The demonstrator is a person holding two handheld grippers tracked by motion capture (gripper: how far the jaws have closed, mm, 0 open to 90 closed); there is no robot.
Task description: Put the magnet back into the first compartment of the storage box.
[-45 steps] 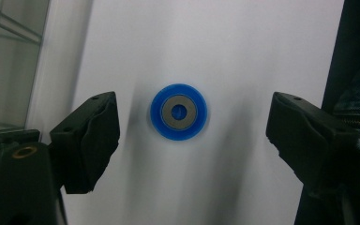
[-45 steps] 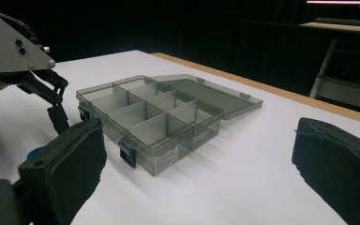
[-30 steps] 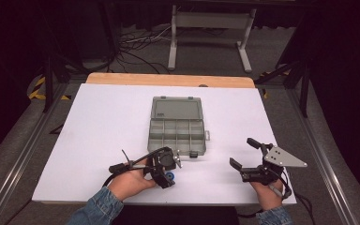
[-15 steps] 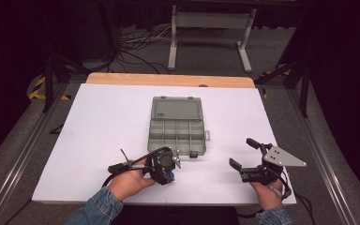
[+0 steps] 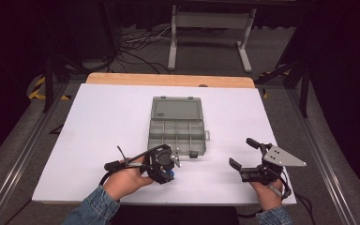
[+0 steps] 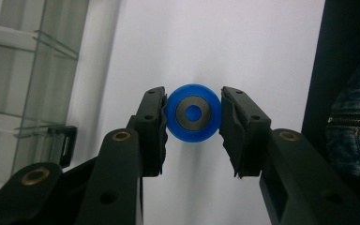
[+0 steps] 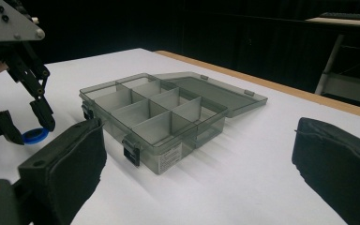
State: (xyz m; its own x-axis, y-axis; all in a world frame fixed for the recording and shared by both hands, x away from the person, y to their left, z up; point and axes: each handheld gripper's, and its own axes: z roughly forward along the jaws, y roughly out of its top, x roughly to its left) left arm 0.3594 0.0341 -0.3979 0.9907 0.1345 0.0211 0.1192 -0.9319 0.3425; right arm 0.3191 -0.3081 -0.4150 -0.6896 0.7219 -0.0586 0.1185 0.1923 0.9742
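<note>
A white table top [image 5: 103, 117] with a wooden far edge stands in a dark room, cables on the floor behind. Since a second ago the left gripper [image 6: 192, 126] has closed its jaws on the small blue round wheel [image 6: 192, 114], just before the open grey plastic compartment box [image 5: 176, 129]. The right gripper [image 5: 243, 153] gapes empty. The box's contents cannot be made out
</note>
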